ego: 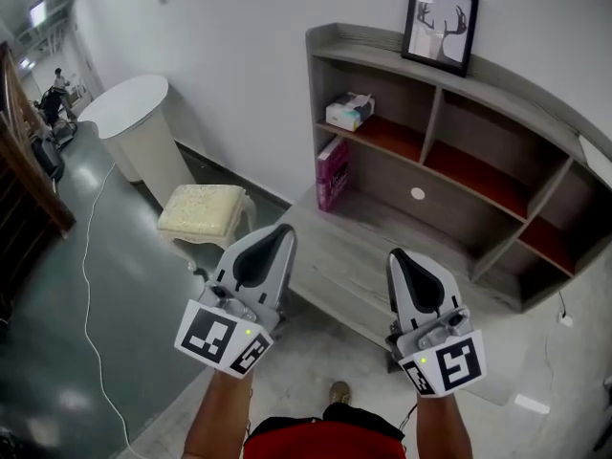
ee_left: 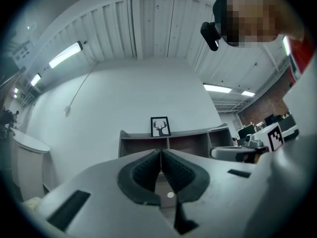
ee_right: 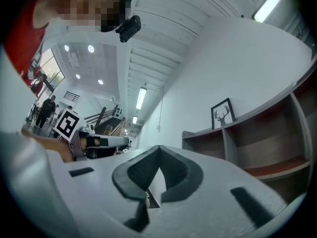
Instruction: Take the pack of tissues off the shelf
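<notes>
Shelf (ego: 449, 151): grey wood with red-brown boards. It stood against the white wall, far and right of centre in my head view. It had open compartments in two rows above a wide lower board.

Round white table (ego: 134, 113): far left, by the same wall.

Cushioned stool (ego: 203, 210): cream top, on the floor between the table and the shelf's left end. A white cable (ego: 88, 256) ran over the floor left of the stool.

Left gripper (ego: 280, 230): I held it near and low in the scene, pointed toward the shelf. Its jaws were pressed together with nothing between them.

Right gripper (ego: 396, 256): to the right of the left one and apart from it, on the same heading. Its jaws were closed tip to tip and empty. Both grippers were well short of the shelf's compartments.

Picture (ego: 439, 27): black frame, antlered deer. It stood on top of the shelf, leaning on the wall, about over the divider between the first two upper compartments.

Book (ego: 333, 173): pink, upright on the lower board at the shelf's left end.

Pack of tissues (ego: 349, 111): in the upper-left compartment, on its red-brown board, toward the left side wall and above the book. Neither gripper touched it.
</notes>
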A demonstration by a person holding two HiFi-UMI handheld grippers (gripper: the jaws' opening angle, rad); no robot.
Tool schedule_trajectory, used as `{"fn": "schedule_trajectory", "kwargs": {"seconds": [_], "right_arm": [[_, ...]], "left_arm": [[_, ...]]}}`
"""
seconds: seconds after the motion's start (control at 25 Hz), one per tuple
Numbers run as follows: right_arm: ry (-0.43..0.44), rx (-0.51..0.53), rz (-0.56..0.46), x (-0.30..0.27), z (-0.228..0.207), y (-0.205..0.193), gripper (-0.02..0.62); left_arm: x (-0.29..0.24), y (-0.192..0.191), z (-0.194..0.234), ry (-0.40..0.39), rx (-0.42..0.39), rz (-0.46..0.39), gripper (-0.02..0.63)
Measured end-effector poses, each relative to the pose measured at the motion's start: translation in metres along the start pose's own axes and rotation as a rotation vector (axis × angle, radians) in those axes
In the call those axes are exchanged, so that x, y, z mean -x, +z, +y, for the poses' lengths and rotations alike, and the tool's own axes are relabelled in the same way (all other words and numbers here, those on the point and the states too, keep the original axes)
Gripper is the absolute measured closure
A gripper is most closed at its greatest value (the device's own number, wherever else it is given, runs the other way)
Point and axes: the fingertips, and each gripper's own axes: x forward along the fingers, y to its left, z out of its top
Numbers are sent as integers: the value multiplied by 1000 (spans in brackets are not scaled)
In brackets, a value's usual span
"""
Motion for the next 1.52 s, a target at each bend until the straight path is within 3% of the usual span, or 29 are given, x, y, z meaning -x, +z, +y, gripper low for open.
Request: {"fn": "schedule_trajectory", "kwargs": {"seconds": [0.44,0.72,1.04,1.52], "right_arm": [[-2,-11,28,-62,-67,-37,591],[-53,31,52,-108,-89,-55,591],[-153,77,95,-152,-111,-75,591],[-154,88,135,-164,-141,-90,591]], "left_arm": [[-110,-30,39,0,3,38,583],[-170,-56,73,-51,29,53,391],[-239,-107,113,-98,23,148,241],[-323,-163,134,-67,22,292,178]]}}
